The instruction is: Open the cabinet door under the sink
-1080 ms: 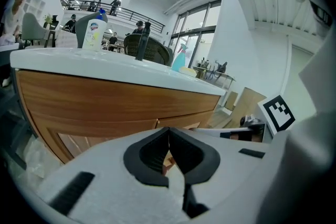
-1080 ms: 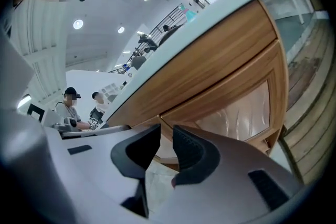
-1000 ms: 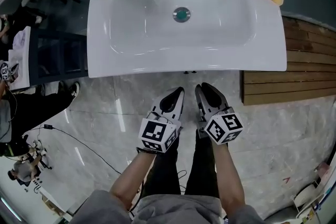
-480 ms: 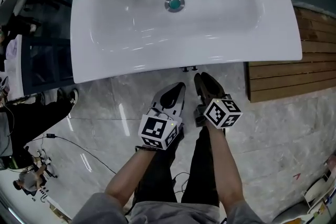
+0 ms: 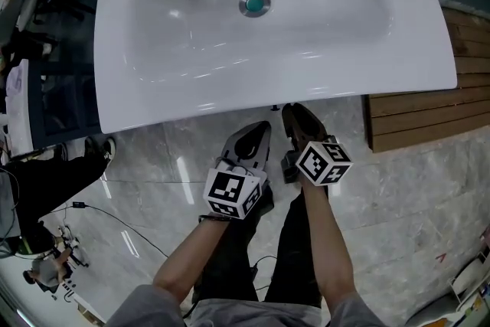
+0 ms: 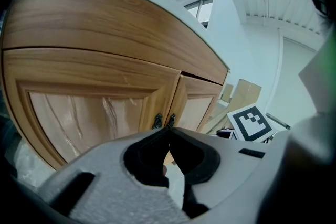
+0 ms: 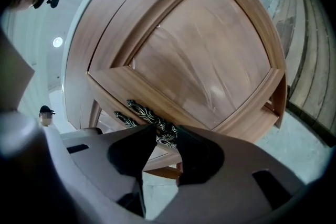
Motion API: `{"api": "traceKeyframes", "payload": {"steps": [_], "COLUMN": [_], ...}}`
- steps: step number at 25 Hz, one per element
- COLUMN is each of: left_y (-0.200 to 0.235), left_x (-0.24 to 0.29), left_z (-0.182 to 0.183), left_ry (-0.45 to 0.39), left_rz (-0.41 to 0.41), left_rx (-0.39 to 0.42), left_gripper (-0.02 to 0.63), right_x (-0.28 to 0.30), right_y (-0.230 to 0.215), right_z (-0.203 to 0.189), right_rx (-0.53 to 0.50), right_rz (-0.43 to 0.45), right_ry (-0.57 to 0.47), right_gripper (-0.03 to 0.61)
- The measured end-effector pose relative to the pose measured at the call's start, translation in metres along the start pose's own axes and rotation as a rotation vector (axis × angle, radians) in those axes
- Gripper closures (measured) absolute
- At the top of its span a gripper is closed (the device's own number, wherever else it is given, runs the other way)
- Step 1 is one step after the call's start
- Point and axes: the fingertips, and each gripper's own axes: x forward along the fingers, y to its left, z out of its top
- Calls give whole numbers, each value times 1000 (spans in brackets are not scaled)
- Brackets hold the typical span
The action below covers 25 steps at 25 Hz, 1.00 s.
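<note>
The wooden cabinet [image 6: 105, 86] under the white sink [image 5: 429, 65] has two doors that meet at the middle. Two dark ornate handles [image 6: 157, 121] hang side by side at that seam. In the right gripper view, the right door [image 7: 205, 55] fills the frame. My right gripper [image 7: 165, 132] has its fingertips on either side of that door's handle [image 7: 149, 117] and is shut on its lower end. My left gripper [image 6: 168, 131] hangs just short of the handles, shut and empty. In the head view both grippers sit at the sink's front edge, left gripper [image 5: 259, 132] and right gripper [image 5: 293, 112].
A slatted wooden platform [image 5: 421, 119] lies on the marble floor to the right of the cabinet. Dark shelving [image 5: 46, 96] and a black cable [image 5: 115, 214] are on the left. My legs [image 5: 291, 241] stand close in front of the cabinet.
The head view has shifted so the sink sits closer and lower in frame. Both grippers have advanced toward the cabinet, and the right one's tip now reaches under the sink's front edge.
</note>
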Motion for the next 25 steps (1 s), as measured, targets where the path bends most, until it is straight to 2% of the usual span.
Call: {"api": "traceKeyframes", "payload": {"steps": [13, 25], "left_y": [10, 1], "left_x": [7, -4], "left_z": [-12, -18], "left_ry": [17, 28], "left_rz": [-4, 38], "left_rx": [-11, -46], "left_gripper": [604, 604], "right_x": [10, 0], "right_y": [-1, 0], "right_z": [0, -2], "right_rx": [-35, -78], "right_rz": [7, 20], "right_ry": [-39, 5], "right_gripper": [491, 495]}}
